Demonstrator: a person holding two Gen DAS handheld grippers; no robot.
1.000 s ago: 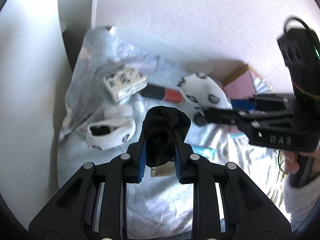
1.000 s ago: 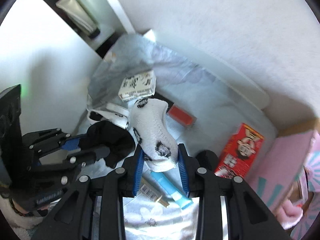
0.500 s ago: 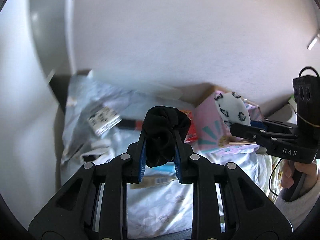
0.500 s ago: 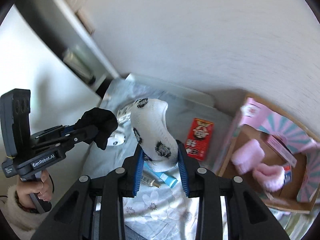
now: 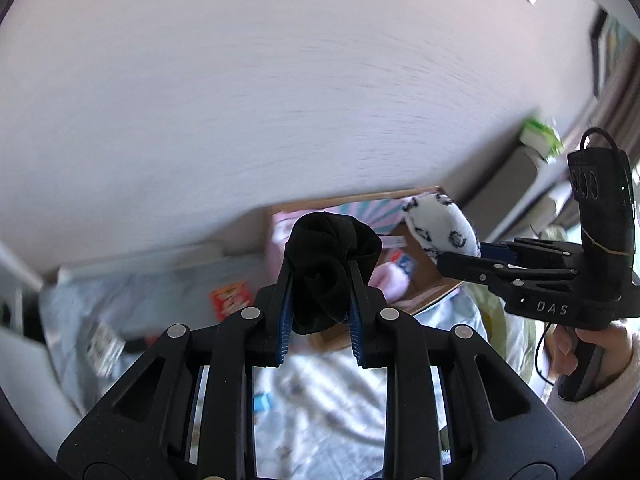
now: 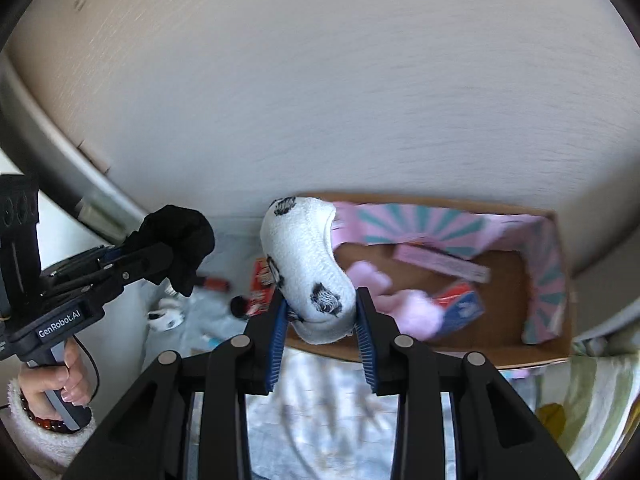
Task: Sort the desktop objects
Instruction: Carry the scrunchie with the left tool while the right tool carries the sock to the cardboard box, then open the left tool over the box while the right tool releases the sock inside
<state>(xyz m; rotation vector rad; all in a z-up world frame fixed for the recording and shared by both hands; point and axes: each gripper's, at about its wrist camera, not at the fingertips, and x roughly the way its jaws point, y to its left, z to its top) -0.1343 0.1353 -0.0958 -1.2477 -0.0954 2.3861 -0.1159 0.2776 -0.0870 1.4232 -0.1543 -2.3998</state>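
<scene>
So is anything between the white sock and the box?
Nothing visible. The right gripper holds the white sock at the near edge of the open box. Pink fluffy items and packets lie inside, but there is bare floor.

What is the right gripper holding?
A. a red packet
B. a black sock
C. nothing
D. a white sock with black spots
D: the right gripper is shut on the white sock with black spots, while the black sock sits in the left gripper.
</scene>
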